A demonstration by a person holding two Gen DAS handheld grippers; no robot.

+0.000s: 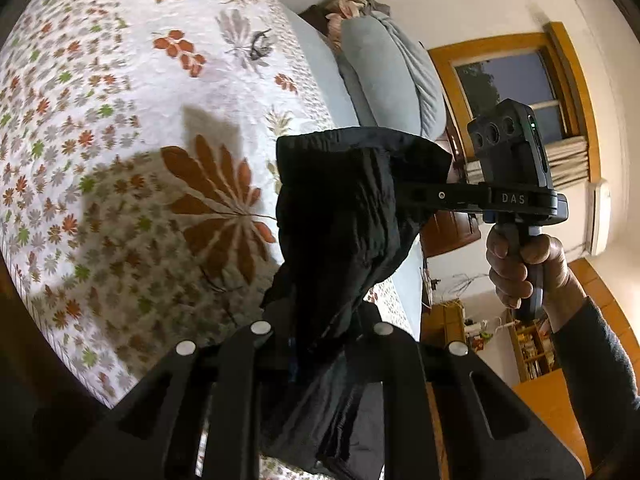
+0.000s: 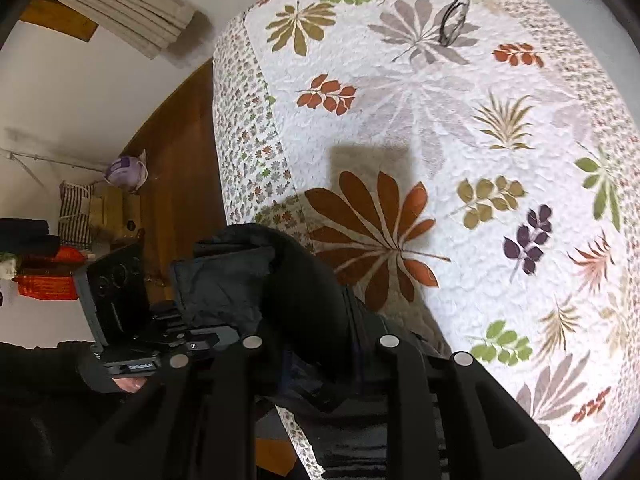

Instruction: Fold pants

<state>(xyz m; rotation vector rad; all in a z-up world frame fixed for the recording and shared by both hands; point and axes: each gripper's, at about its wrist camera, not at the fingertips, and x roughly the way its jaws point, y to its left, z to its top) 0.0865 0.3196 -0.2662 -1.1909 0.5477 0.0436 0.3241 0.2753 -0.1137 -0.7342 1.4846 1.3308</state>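
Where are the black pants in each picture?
Left wrist view: the black pants hang in the middle, pinched by the right hand-held gripper from the right and the left hand-held gripper below.
Right wrist view: the pants bunch low and left of middle, above the bed's edge.
Shared landmark: the big brown leaf on the bedspread, beside the pants.

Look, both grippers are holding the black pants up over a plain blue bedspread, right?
Not quite. The bedspread is white with colourful leaf prints, not plain blue, as the right wrist view shows. Both the left gripper and right gripper do hold the black pants.
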